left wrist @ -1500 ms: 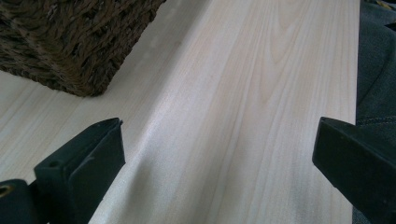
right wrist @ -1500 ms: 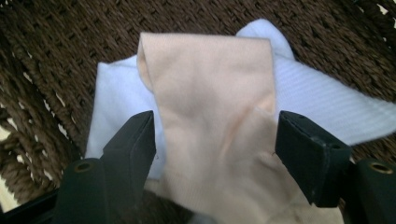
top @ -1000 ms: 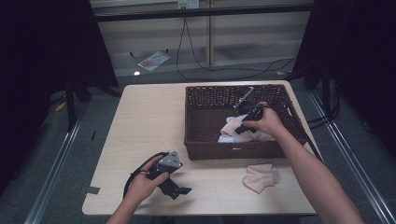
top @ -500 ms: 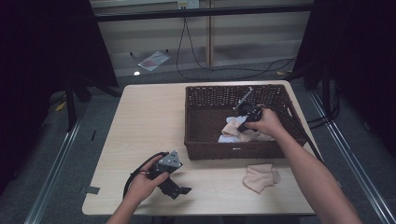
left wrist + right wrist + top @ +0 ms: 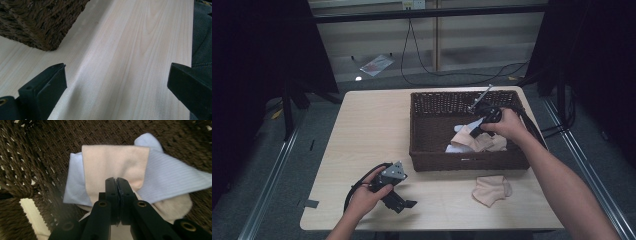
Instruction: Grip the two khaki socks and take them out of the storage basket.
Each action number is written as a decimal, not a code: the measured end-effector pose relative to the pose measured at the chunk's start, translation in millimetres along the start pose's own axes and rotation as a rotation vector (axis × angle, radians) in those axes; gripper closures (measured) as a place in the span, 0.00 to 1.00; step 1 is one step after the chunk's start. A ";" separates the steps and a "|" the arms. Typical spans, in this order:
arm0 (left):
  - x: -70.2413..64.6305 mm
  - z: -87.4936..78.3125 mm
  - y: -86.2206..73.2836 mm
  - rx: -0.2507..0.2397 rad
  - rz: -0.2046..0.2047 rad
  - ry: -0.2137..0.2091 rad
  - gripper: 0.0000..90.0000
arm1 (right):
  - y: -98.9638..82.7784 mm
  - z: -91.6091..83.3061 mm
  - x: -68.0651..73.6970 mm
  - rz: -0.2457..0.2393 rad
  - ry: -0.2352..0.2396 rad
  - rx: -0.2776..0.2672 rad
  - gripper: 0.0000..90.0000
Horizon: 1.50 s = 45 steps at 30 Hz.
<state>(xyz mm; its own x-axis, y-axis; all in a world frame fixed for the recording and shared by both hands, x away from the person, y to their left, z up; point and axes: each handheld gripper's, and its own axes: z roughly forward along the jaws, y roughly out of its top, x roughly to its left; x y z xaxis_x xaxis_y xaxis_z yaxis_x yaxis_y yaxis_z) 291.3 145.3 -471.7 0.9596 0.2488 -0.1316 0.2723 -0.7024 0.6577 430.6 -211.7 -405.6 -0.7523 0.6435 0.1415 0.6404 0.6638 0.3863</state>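
Note:
A dark woven basket (image 5: 462, 161) stands on the right half of the light wooden table (image 5: 372, 125). Inside it my right gripper (image 5: 474, 131) is shut on a beige sock (image 5: 465, 135), holding it by its edge just above the other cloths. In the right gripper view the jaws are pressed together on the beige sock (image 5: 112, 162), which lies over a light blue sock (image 5: 166, 180). My left gripper (image 5: 404, 203) rests near the table's front left, held by a hand. Its jaws stand wide apart over bare wood (image 5: 116, 87) with nothing between them.
Another beige sock (image 5: 491, 189) lies on the table in front of the basket. The basket's corner (image 5: 37, 22) shows ahead of the left gripper. Cables trail from both grippers. Dark curtains and a floor with cables surround the table.
My right hand has shifted only slightly inside the basket with the beige sock still in the jaws. The left gripper has not moved.

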 end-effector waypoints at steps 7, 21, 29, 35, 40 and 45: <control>-0.3 0.6 0.2 -0.011 -0.001 -0.003 0.02 | -2.3 -23.3 -0.6 0.002 0.015 -0.026 1.00; -0.2 0.1 1.1 -0.003 0.006 -0.003 0.02 | -4.5 -69.1 -0.2 0.051 0.037 -0.085 1.00; -0.3 0.3 1.1 -0.007 0.005 -0.003 0.02 | -1.0 -94.6 6.6 0.038 0.040 -0.089 1.00; -0.5 0.3 0.8 -0.013 0.003 -0.001 0.02 | 1.1 -110.1 16.6 0.010 0.042 -0.086 1.00; -0.7 0.1 1.0 -0.012 0.003 -0.001 0.02 | 2.4 -126.8 25.3 -0.011 0.044 -0.117 1.00; -0.7 0.0 1.0 -0.010 0.003 -0.002 0.02 | 2.3 -143.0 32.8 -0.042 0.040 -0.134 1.00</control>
<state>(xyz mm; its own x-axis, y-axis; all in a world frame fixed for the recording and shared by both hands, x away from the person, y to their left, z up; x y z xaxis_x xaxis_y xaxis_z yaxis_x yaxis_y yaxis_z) 290.9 144.4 -471.0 0.9606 0.2454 -0.1307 0.2685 -0.6963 0.6657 385.3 -243.5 -269.7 -0.7854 0.5987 0.1573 0.5836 0.6315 0.5105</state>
